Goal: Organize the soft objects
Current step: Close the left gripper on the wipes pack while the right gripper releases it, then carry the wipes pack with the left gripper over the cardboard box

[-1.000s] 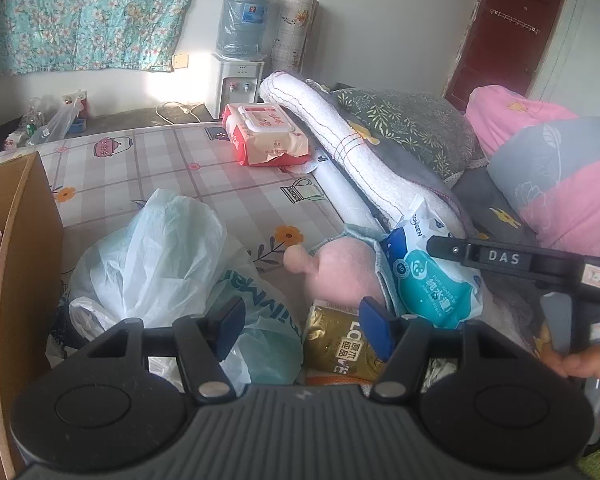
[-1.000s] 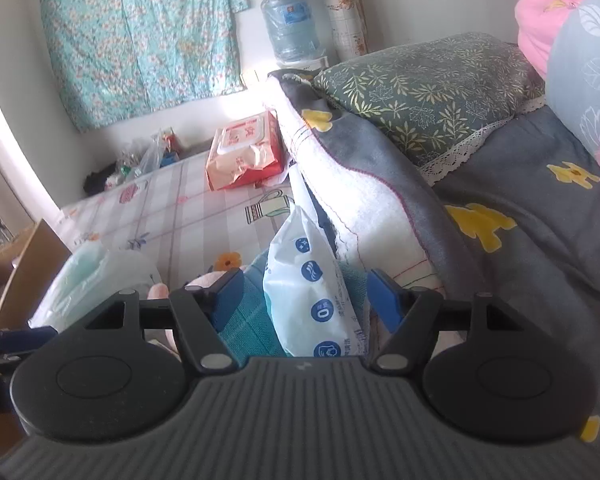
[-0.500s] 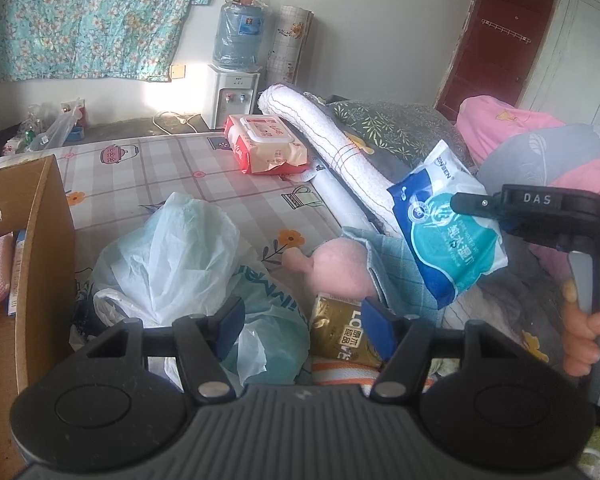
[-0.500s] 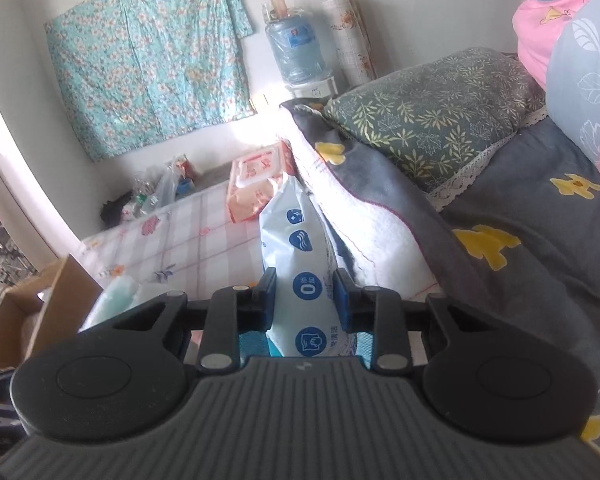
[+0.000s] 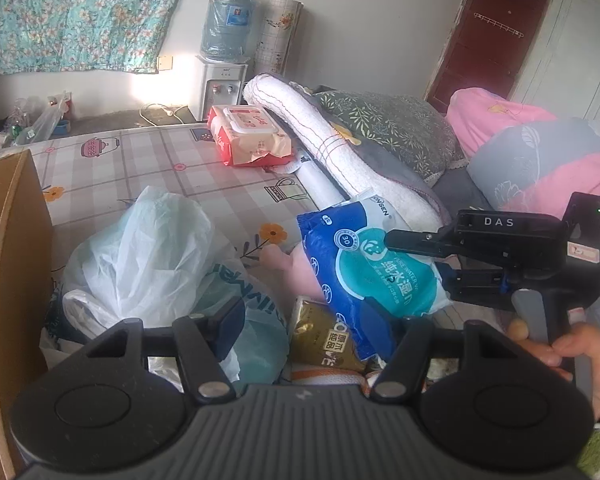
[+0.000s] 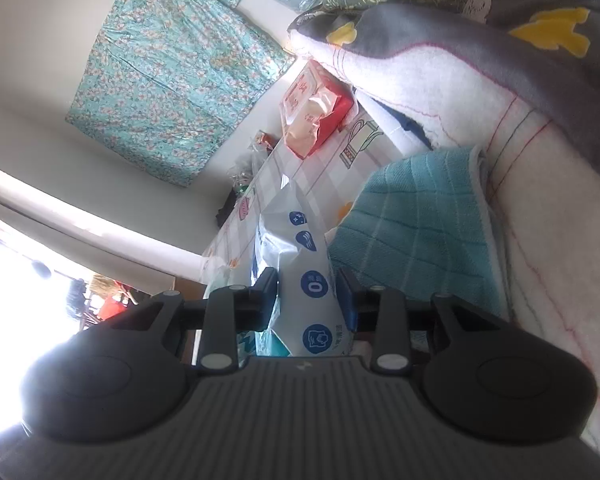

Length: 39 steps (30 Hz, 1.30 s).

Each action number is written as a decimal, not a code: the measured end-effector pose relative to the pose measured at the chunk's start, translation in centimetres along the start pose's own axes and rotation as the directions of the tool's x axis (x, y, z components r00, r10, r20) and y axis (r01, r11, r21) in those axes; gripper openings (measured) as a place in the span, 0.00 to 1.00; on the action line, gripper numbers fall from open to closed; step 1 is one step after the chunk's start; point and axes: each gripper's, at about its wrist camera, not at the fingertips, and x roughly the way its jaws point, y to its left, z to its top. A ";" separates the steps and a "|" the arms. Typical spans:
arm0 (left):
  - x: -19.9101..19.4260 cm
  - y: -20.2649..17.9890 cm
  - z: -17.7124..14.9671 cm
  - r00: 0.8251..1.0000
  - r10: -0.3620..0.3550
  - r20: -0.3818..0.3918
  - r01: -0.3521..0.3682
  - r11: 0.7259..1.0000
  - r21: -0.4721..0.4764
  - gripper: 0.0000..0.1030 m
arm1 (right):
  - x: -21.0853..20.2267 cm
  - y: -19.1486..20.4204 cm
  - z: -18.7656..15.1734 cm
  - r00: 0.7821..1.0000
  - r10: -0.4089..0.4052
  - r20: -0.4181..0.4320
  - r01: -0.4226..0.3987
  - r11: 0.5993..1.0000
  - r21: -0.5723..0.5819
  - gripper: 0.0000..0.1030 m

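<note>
The right gripper (image 5: 416,256) has its fingers closed narrow on the blue wet-wipes pack (image 5: 370,264), and it holds the pack in the air above the clutter on the bed (image 5: 148,168), over the pink plush toy (image 5: 296,266) and the gold packet (image 5: 324,336). The left gripper (image 5: 306,322) hangs low in front of this pile with its fingers wide apart and nothing between them. In the right wrist view the pack (image 6: 314,280) is pinched only at one end, so I think the soft foil could slide out, or the free end could sag and turn, if the hand moves fast. The pack could also brush the white plastic bag (image 5: 148,248) or the left gripper, because both are near to its lower corner. A drop would probably put it back among the other things and not in the cardboard box (image 5: 8,264) at the left, which seems to me the likely place for it. The long axis of the pack lies tilted, from upper left to lower right in the left wrist view, with the printed face toward that camera and the free end pointing away from the right gripper, toward the bag.
</note>
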 end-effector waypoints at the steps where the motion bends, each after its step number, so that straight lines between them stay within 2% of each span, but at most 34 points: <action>1: 0.5 -0.2 0.2 1.000 -0.008 -0.003 0.008 1.000 0.001 0.63 | -0.1 0.1 -0.1 1.000 -0.013 0.002 0.013 1.000 -0.013 0.33; 7: 3.3 -1.1 1.2 0.997 -0.057 -0.045 0.056 0.998 -0.025 0.62 | 0.0 0.2 -0.4 0.999 -0.038 0.013 0.039 0.998 -0.044 0.35; 15: 6.9 -0.8 1.8 0.984 -0.135 -0.112 0.122 0.986 -0.113 0.62 | 0.1 -1.6 0.6 1.000 -0.016 0.007 0.016 1.000 0.005 0.37; 21: 7.6 -1.2 2.0 0.980 -0.169 -0.109 0.155 0.980 -0.128 0.57 | 0.5 -2.4 0.6 1.000 0.018 -0.012 -0.018 0.999 0.042 0.36; 29: 6.2 -1.8 1.9 0.982 -0.164 -0.090 0.154 0.982 -0.108 0.57 | -0.1 -1.3 -0.1 1.000 0.020 -0.004 -0.020 0.999 0.037 0.34; 39: 0.1 -0.5 1.8 0.987 -0.161 0.008 0.161 0.981 -0.111 0.57 | -2.8 2.7 -2.8 0.996 0.080 0.047 -0.080 0.997 0.002 0.34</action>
